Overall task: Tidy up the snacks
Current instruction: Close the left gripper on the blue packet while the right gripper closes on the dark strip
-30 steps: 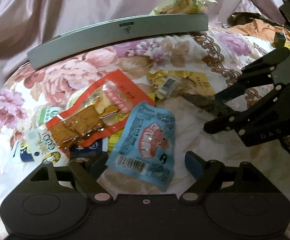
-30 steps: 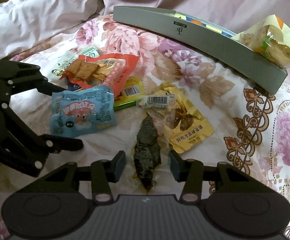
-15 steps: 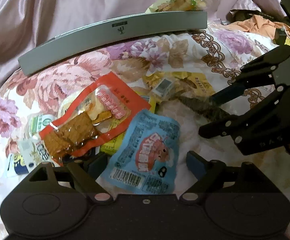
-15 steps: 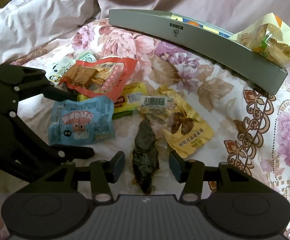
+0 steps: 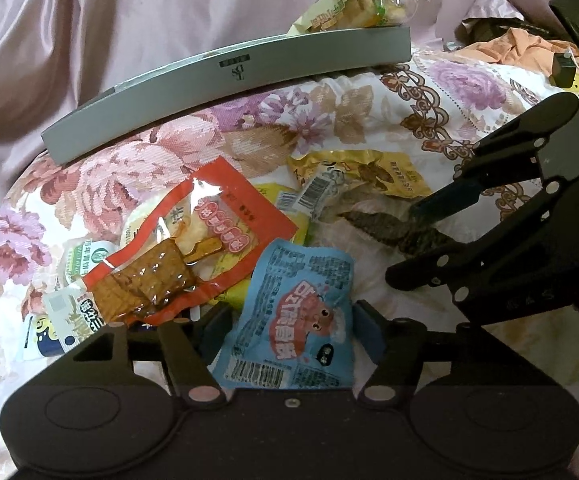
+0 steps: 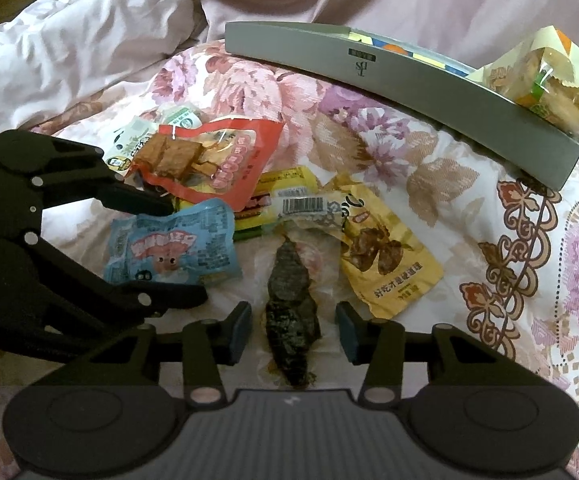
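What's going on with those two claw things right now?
Left gripper open, fingers astride blue packet. Right gripper open around dark seaweed snack. Neither clamped yet. Grey tray behind; red packet crowds the blue one.

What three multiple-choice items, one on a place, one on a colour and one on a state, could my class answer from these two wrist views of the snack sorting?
1. Where does the pale yellow pastry packet lie?
A. in the grey tray
B. under the red packet
C. between the right fingers

2. What colour is the packet between the left gripper fingers?
A. green
B. blue
C. orange

3. How does the right gripper stand?
A. shut on the yellow packet
B. open around the dark seaweed snack
C. shut and empty

Key: 1 A, it rests at the tray's end. 2 B, the blue packet sits there. 3 B, gaps show on both sides.
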Tool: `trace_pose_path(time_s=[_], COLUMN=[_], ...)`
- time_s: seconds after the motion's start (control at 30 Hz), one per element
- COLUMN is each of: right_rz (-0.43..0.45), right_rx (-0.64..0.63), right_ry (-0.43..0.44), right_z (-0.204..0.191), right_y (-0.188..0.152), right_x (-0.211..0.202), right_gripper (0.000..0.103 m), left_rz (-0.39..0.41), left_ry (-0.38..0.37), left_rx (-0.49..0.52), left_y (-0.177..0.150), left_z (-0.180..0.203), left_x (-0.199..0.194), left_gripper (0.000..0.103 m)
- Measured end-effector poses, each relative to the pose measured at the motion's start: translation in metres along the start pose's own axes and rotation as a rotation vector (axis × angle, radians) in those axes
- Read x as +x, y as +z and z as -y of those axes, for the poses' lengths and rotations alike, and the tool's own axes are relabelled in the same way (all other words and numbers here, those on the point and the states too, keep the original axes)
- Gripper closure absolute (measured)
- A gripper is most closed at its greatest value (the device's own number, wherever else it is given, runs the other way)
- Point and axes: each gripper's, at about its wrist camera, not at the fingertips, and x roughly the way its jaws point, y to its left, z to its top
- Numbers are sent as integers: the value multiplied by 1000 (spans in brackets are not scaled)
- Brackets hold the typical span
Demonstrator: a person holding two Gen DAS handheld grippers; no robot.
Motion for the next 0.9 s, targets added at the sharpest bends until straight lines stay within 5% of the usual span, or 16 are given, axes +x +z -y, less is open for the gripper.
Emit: trace_pose_path(time_s=[0.57, 0.9], right_rz=[79, 235], right_rx=[-80, -108], right_ry=[-71, -133], right_z=[-10, -14], right_y=[-1, 3], right_x=[-15, -34], right_gripper=[53, 53], left_rz=[-41, 41], left_ry=[70, 39], left_rx=[-5, -256], left_y=[-4, -14], left_z=[2, -7], left_x=[-19, -43], left_gripper=[44, 44])
